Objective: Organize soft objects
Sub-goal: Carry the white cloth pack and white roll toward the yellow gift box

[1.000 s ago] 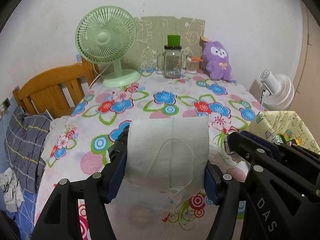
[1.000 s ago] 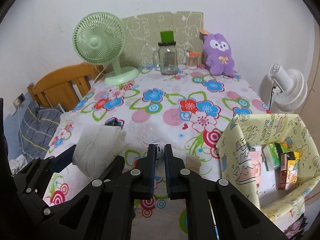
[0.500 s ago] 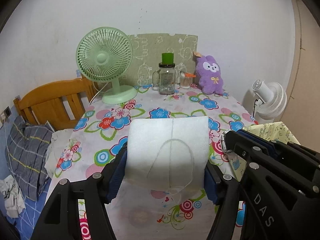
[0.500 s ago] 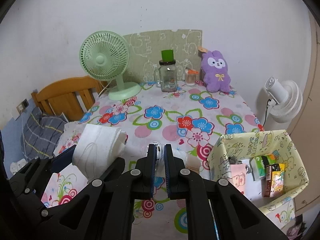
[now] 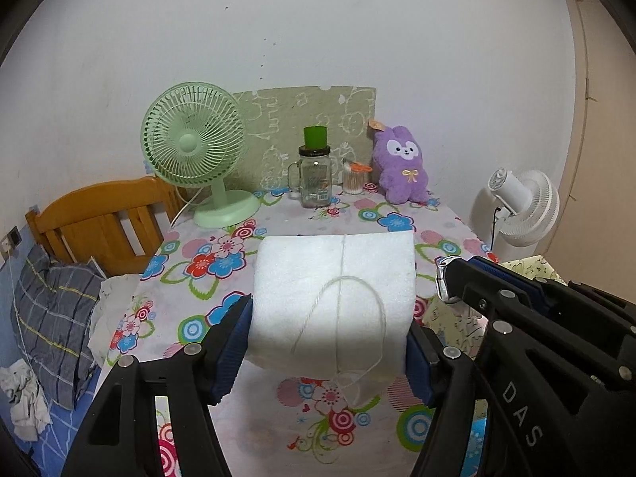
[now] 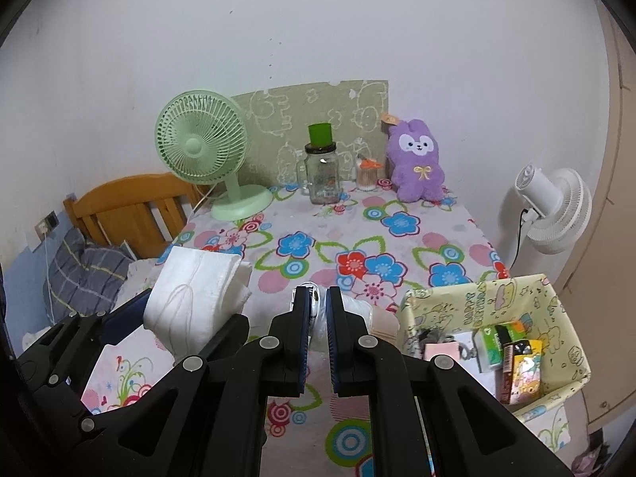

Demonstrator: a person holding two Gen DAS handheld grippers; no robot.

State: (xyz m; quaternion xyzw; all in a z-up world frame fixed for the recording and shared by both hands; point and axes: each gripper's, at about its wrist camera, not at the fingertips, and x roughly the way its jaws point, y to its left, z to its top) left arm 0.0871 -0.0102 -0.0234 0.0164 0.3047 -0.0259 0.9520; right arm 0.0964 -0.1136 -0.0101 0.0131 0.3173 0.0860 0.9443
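In the lower middle of the frame the left claw [image 5: 330, 342] pinches the white folded pad [image 5: 334, 298] and the right claw [image 6: 318, 310], pressed together on something thin and white, have both risen from the flowered counter [image 5: 286, 234], so I judge the carry toward the yellow box [image 6: 493, 298] has begun.

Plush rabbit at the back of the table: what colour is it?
Purple, with a white face and a small yellow bow: plush rabbit. Clearest in the right wrist view.

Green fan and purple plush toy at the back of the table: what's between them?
A glass jar topped with a green cup, then a small container with an orange lid. Both wrist views show it.
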